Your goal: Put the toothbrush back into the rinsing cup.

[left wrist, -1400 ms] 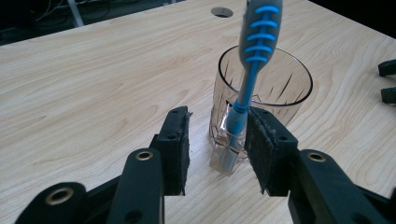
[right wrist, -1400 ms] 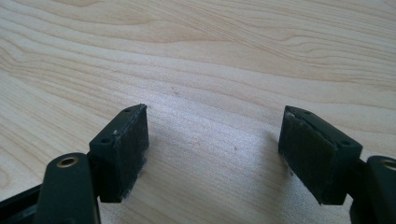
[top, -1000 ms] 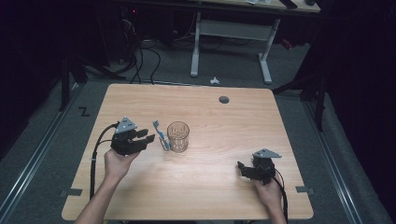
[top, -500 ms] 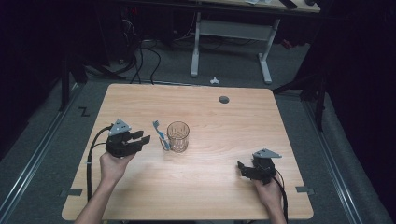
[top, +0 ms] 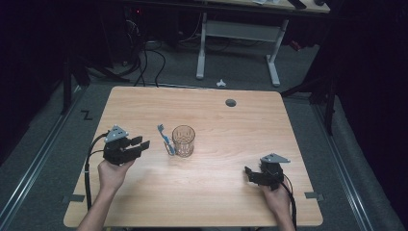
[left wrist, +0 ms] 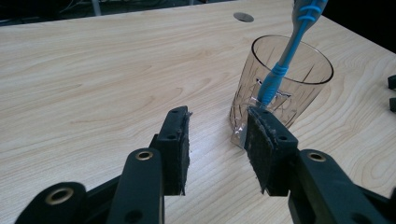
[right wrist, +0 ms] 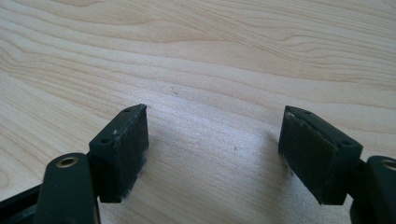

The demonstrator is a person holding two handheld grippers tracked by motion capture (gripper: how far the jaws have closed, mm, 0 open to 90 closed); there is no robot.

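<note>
Ribbed clear glass [top: 183, 140] w/ blue toothbrush [top: 165, 139] leaning on it, on pale woodgrain surface [top: 226, 130]; left gripper [top: 140, 144] & right gripper [top: 248, 173] jaws wide, empty

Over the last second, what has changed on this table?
The left hand-held gripper has drawn back from the glass toward the person's left, jaws open and empty. The toothbrush leaning in the glass and the right hand-held gripper have stayed put.

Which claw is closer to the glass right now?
The left claw, just left of the glass and blue toothbrush. The right claw sits open far off, near the table's right front.
</note>
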